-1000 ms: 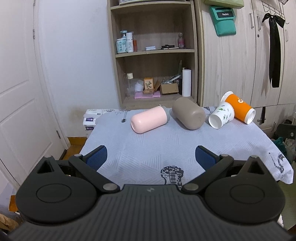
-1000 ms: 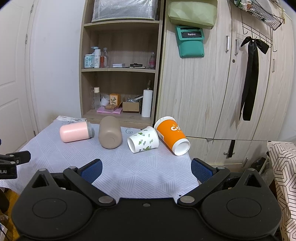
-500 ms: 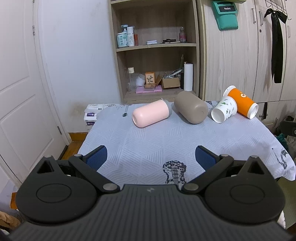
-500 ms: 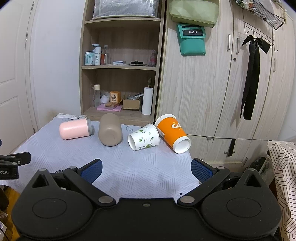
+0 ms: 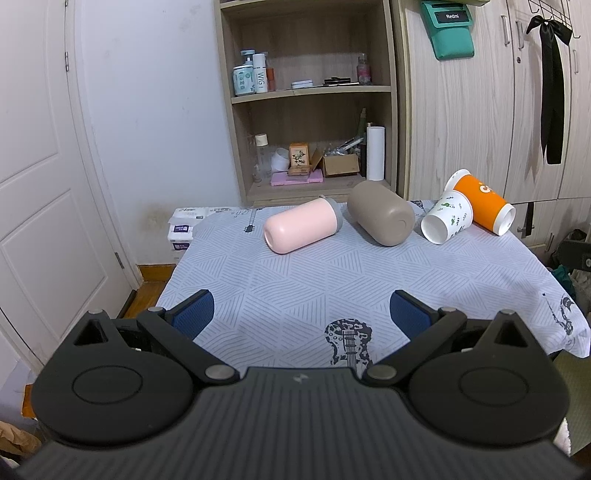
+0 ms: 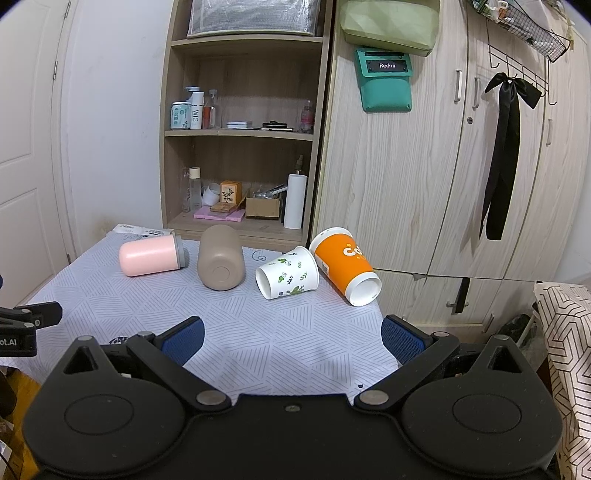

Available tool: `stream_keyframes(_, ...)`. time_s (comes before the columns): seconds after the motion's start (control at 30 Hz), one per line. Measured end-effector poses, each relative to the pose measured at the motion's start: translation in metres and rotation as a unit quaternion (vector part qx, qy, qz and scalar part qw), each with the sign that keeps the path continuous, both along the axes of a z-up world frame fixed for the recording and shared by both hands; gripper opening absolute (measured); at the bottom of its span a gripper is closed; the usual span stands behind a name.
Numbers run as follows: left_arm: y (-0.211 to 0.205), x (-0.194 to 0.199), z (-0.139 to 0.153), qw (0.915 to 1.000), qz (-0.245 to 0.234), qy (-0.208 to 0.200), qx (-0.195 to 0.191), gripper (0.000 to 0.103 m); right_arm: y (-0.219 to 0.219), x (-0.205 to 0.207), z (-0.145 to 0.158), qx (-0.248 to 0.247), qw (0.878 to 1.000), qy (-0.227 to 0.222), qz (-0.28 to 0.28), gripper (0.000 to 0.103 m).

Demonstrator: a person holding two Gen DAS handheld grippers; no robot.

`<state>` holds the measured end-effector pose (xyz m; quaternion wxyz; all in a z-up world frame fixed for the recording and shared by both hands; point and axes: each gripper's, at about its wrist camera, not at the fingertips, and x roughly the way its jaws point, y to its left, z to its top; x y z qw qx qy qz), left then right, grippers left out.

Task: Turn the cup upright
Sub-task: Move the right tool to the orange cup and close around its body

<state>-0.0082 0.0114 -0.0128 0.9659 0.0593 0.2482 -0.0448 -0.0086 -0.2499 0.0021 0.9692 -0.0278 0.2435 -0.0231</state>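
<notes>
**Four cups on their sides, both grippers wide apart and empty**

Left wrist view: we see our left gripper (image 5: 300, 311) low in the frame, its blue pads spread wide with only the patterned tablecloth (image 5: 295, 288) between them. Behind the table stand a wooden shelf (image 5: 310, 88) with bottles and boxes, a white door at the left edge, and wardrobe doors at upper right with a teal pouch (image 5: 452, 29) and a black ribbon (image 5: 550, 92) hanging on them. Nothing lies between the pads and the cups.

Across the middle of the frame, four cups lie tipped over in a row. The pink cup (image 5: 301, 229) sits left of centre, its closed base toward us and a grey lid at its far end. Just right of it lies the brown cup (image 5: 380, 214). Farther right, the white leaf-printed paper cup (image 5: 447, 218) touches the orange paper cup (image 5: 480, 206) near the table's right edge.

In the right wrist view, our right gripper (image 6: 291, 339) is likewise spread wide, holding nothing, near the table's front edge. The white cup (image 6: 288, 273) and orange cup (image 6: 345, 264) lie centre frame.
</notes>
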Motion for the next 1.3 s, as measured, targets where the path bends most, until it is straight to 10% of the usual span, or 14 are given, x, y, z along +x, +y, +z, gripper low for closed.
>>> stream_keyframes(0.77, -0.039, 0.037, -0.011, 0.9977, -0.037, 0.038, -0.041, 0.103, -0.042, 0.016, -0.017, 0.043, 0.998, -0.016, 0.048, 0.103)
stream_keyframes(0.97, -0.085, 0.077, -0.014, 0.9950, -0.074, 0.053, -0.042, 0.103, -0.096, 0.066, -0.032, 0.098, 0.992, 0.021, 0.071, 0.103)
stream_keyframes(1.3, -0.144, 0.154, -0.020, 0.9864, -0.100, 0.086, -0.098, 0.103, -0.122, 0.161, -0.054, 0.025, 0.992, 0.061, 0.108, 0.095)
